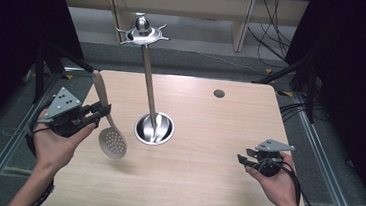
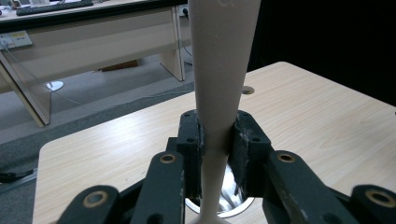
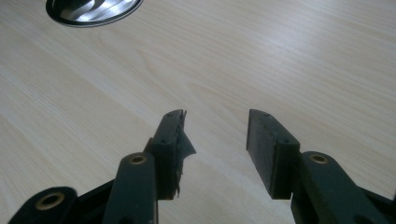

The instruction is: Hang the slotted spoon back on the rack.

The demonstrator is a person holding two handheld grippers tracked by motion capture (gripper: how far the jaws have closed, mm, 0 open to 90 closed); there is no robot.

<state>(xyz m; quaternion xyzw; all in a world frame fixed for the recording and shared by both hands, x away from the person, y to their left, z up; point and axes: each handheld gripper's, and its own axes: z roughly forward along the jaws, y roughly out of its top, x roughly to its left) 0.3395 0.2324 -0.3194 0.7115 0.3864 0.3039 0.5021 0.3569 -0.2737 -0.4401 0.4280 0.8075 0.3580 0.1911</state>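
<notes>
The left gripper (image 1: 101,112), at nine o'clock on the surface (image 1: 204,185), pinches a skimmer (image 1: 109,134) by its handle, head hanging low. The right gripper (image 1: 244,156), at four o'clock, has jaws spread, empty. A steel stand (image 1: 153,128) sits centre.

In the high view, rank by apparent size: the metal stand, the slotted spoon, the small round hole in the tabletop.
1. Metal stand: largest, running from its round base up to its hooked top.
2. Slotted spoon: clearly shorter, though held above the table and nearer the camera, which enlarges it somewhat.
3. Round hole: by far the smallest.
</notes>
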